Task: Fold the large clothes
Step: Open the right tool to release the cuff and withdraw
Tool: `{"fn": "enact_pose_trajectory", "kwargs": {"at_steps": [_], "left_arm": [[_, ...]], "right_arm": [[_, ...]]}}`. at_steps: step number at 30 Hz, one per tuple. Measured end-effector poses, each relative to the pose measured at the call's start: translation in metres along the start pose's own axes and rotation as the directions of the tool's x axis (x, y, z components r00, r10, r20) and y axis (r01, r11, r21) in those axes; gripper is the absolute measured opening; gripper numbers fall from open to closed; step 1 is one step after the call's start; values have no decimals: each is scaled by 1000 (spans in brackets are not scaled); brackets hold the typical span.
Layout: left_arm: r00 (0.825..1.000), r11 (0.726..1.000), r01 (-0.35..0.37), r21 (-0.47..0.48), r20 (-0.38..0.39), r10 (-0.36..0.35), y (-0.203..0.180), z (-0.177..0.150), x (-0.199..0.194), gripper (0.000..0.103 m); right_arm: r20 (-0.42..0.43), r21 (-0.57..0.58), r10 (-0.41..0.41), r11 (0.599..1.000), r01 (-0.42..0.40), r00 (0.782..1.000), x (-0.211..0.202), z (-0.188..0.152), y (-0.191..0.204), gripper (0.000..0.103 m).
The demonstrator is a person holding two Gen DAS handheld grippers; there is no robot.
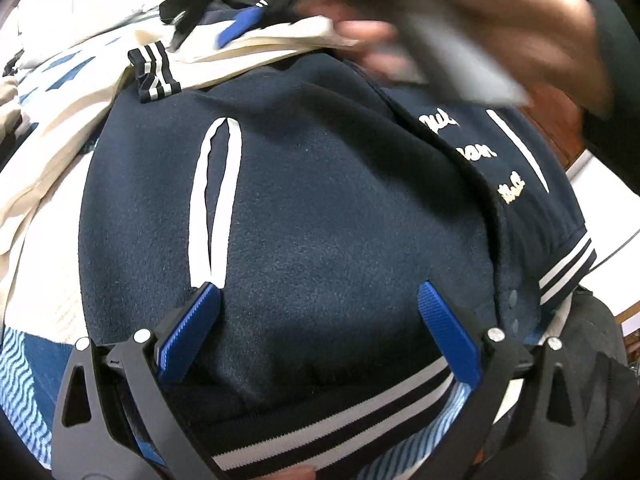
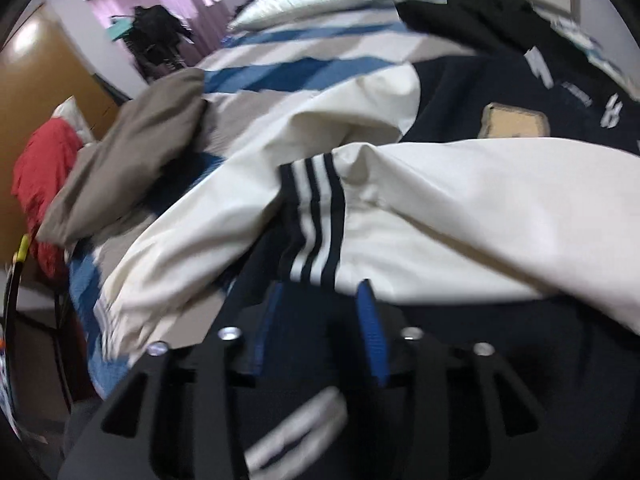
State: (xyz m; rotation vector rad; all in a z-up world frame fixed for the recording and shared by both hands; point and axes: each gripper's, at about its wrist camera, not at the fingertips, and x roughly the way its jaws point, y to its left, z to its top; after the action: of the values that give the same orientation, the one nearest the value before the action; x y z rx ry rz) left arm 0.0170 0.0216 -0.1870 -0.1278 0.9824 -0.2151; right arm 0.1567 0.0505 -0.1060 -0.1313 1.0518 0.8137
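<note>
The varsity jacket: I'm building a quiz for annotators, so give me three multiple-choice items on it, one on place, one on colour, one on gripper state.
1. Where does the striped cuff lie?
A. on a cream sleeve
B. on the red garment
C. on the pillow

2. What colour is the varsity jacket body?
A. red
B. navy
C. grey

3. How is the left gripper?
A. shut on the hem
B. out of view
C. open

Answers: 1 A, the cuff rests across the sleeve; 2 B, dark blue fleece fills the left wrist view; 3 C, its blue pads stand wide apart over the jacket.
</note>
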Motion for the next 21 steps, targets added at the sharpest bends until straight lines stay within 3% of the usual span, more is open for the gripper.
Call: {"fn": "enact_pose_trajectory", "kwargs": {"at_steps": [2, 6, 8, 11, 16, 19, 21], "left_arm": [[1000, 1000, 7, -12, 10, -7, 1, 0, -2, 97], [991, 996, 1, -86, 134, 11, 16, 1, -33, 97], [981, 994, -11, -107, 193, 32, 27, 4, -49, 97], [962, 986, -51, -157, 257, 90, 47, 4, -70, 97], [975, 963, -29, -267, 204, 86, 89, 0, -88, 97], [973, 937, 10, -349, 218, 71, 115, -6, -100, 97], [975, 909, -14, -418, 198, 105, 136, -9, -108, 97]], "right_arm": [[11, 21, -25, 999, 24, 1000, -32, -29, -6, 72], [65, 79, -15, 997, 10, 998, -81, -92, -10, 77], [94, 109, -37, 994, 27, 995, -97, -124, -10, 98], [115, 131, -59, 990, 44, 992, -110, -172, -3, 98], [191, 116, -50, 993, 28, 980, -117, -226, 15, 98], [224, 93, -41, 995, 21, 974, -107, -238, 23, 98], [260, 78, -38, 997, 18, 965, -102, -246, 27, 98]]}}
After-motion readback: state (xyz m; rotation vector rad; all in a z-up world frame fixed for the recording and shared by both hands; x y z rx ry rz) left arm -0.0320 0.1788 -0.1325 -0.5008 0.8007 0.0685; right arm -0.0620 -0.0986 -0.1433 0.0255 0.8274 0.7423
